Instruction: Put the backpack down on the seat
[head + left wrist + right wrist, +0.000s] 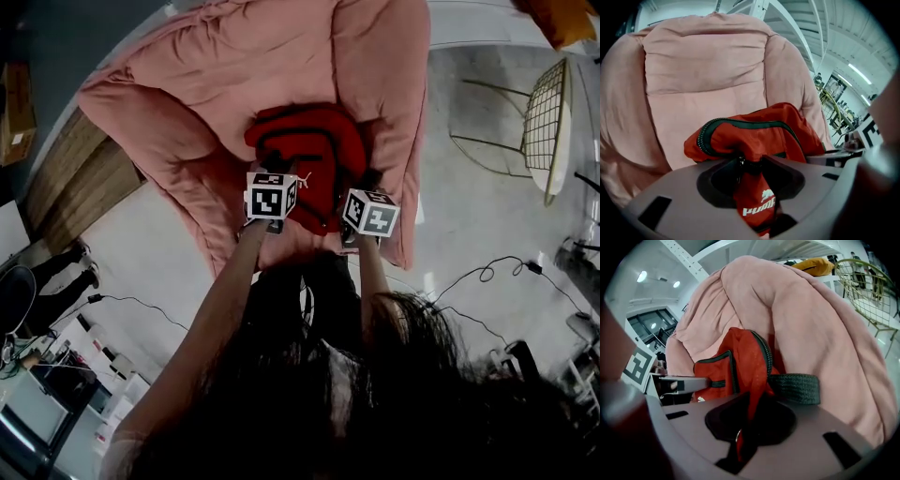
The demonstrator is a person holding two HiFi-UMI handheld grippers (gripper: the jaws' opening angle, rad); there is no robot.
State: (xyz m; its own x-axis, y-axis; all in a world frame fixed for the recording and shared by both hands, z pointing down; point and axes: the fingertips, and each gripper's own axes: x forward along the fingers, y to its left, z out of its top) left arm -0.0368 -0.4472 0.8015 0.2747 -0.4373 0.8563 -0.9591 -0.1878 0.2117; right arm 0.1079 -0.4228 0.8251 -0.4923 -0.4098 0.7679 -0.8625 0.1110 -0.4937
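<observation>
Backpack: the red backpack sits at the middle of my head view, low on the pink seat. The seat's back runs off toward 12 o'clock. I can't tell whether the bag's full weight is down on the cushion yet.
Left jaws: the left gripper has its jaws narrowly parted, with a fold of red fabric lying between them. The hold looks slack to me.
Right jaws: the right gripper is clamped on a pinch of the bag's red fabric, just beside the dark webbing strap.
Handling: I judge the bag soft and floppy, likely light and part empty, since it bunches and sags at both grips. The thin cloth could slide out of a loose pinch.
Where to hold: the webbing strap or the seam by the zip should give firmer purchase than plain cloth.
Edges: the padded arms rise at 9 and 3 o'clock of the bag, and the seat's front lip is at 6 o'clock, nearest me. The bag lies close to that lip, so it may slump forward.
Open room: there is free cushion toward 12 o'clock. The wire chair at 2 o'clock and the floor cable at 4 o'clock are well apart from the bag.
</observation>
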